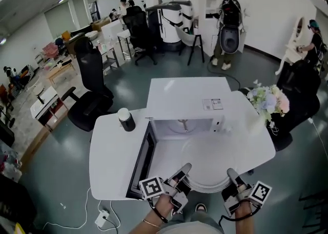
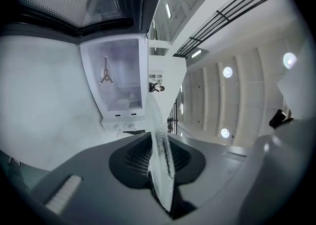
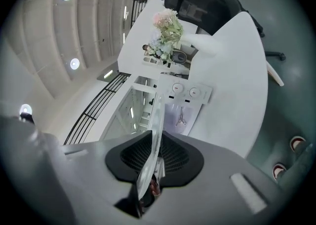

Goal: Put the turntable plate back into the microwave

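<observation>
Holding the glass turntable plate level at lower centre of the head view, just in front of the open microwave on the white table. Pinching its near rim with the left gripper at lower left and the right gripper at lower right, glass clamped edge-on between each pair of jaws. Flanked by the door swung out at left, a dark cup above it, and flowers at right.
</observation>
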`<state>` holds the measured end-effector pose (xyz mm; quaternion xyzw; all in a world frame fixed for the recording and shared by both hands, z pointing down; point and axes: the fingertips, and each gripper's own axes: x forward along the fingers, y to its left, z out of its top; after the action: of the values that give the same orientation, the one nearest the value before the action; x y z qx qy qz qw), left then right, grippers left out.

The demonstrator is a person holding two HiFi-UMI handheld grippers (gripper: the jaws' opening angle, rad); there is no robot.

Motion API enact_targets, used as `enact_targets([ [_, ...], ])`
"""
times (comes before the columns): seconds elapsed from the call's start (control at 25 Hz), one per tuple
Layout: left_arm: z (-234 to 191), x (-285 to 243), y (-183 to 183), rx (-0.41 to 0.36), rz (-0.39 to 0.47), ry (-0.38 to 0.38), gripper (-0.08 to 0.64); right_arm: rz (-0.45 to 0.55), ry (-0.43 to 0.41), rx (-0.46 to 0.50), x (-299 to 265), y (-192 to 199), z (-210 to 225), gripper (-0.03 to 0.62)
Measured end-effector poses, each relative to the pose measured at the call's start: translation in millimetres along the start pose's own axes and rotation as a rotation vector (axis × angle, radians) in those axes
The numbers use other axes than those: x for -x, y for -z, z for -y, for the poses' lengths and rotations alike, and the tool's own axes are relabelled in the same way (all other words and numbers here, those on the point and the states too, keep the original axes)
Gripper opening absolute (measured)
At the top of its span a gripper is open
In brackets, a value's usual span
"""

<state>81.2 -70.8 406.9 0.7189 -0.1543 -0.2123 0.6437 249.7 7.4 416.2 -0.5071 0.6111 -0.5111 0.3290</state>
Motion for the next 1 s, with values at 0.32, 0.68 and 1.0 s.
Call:
enact_targets([
  [0.32,-1.5,1.6,-24.8,-0.025,0.199,0.001,0.040,-0.221,-0.078,0.034,-52.2,-13.9,-5.9,0.058],
  [0.68,-27.0,14.3,-28.6,-0.016,0.366,-0.024,0.038,-0.387,-0.192,-0.022,-86.6,-13.5,3.1,0.054],
  [1.0,-41.1,21.6,-32.6,-0.015,0.394,-0.029,0.038,-0.419,-0.252,-0.132,-96.6,-4.6,14.6,0.048],
])
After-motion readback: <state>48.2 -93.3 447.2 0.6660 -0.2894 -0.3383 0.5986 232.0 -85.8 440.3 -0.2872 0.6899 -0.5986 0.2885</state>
